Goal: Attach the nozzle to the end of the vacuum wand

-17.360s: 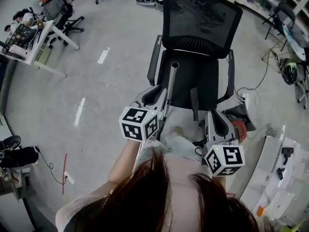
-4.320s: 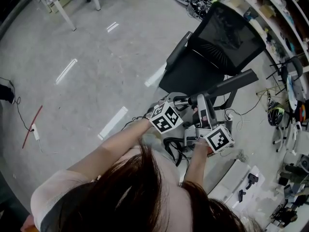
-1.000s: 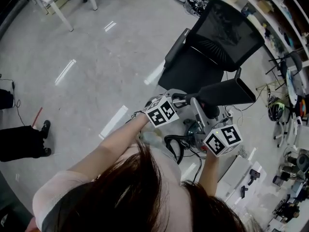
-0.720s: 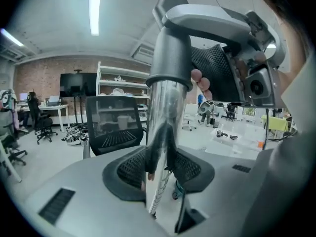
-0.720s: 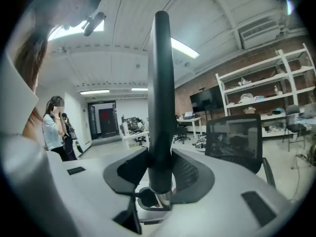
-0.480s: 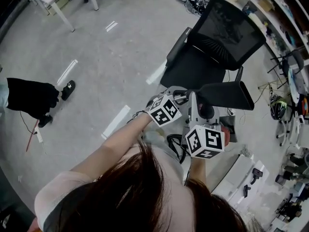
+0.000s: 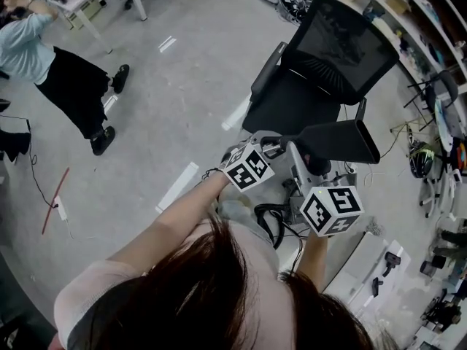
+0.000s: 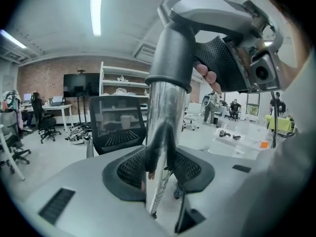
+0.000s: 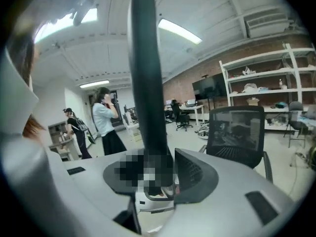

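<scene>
The left gripper (image 8: 159, 168) is clamped on the shiny wand (image 8: 161, 115), its pads pinching the tube low down, probably to hold it steady as the fixed half of the joint. The right gripper (image 9: 157, 176) is closed round the dark neck of the nozzle (image 7: 340, 141), the half that gets steered. From the left jaws the nozzle sits at twelve to one o'clock. Its grey collar (image 8: 170, 51) sleeves the wand's top end, though I cannot tell whether it has seated fully. In the head view the nozzle's wide black head lies at one o'clock from the right gripper, with the office chair (image 7: 343, 42) beyond at twelve.
</scene>
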